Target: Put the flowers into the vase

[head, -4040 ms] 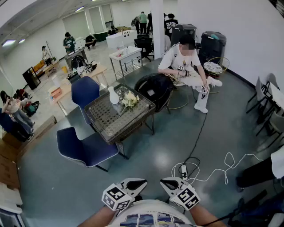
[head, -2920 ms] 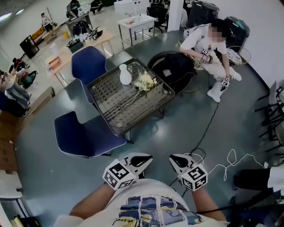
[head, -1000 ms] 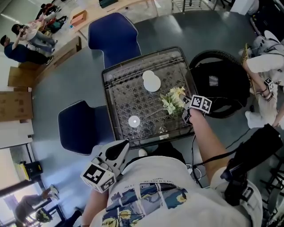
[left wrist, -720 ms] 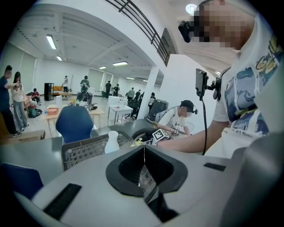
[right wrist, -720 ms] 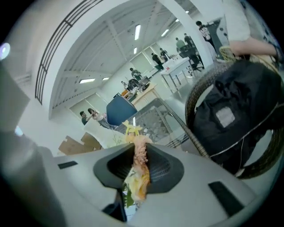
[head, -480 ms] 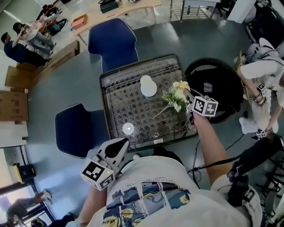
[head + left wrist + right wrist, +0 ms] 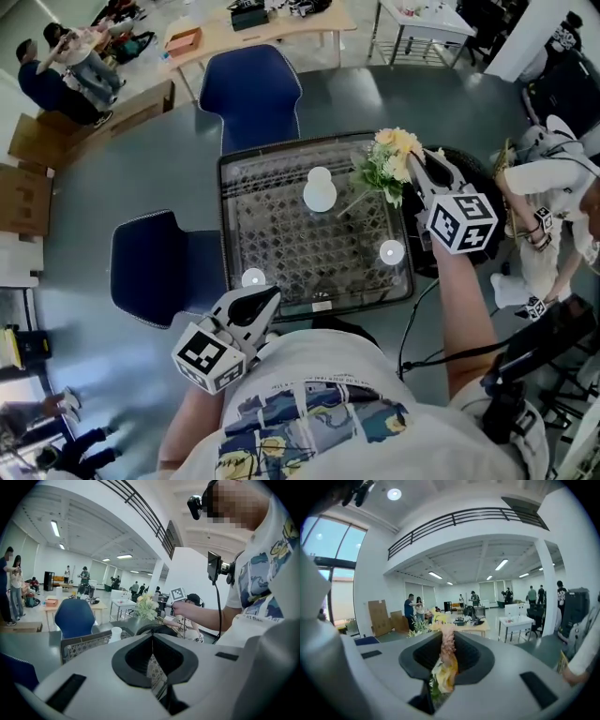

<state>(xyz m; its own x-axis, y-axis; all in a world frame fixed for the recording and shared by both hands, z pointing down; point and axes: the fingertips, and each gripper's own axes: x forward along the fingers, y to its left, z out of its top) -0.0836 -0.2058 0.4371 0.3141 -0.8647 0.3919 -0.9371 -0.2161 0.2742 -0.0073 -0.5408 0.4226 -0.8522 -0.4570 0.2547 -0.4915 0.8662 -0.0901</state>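
One bunch of flowers (image 7: 387,161) — we are clamping it in the right gripper (image 7: 419,164), jaws just closing on it, left gripper (image 7: 265,300) pinched together, empty.

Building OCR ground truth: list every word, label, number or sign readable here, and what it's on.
No readable text in any view.
Right gripper, marker cube: black-and-white square code, no letters.
Left gripper, marker cube: same kind of code.
T-shirt print: pictures, no legible words.
White print on a dark thing, head view's top right: too small.
Patches on the seated person: too small.
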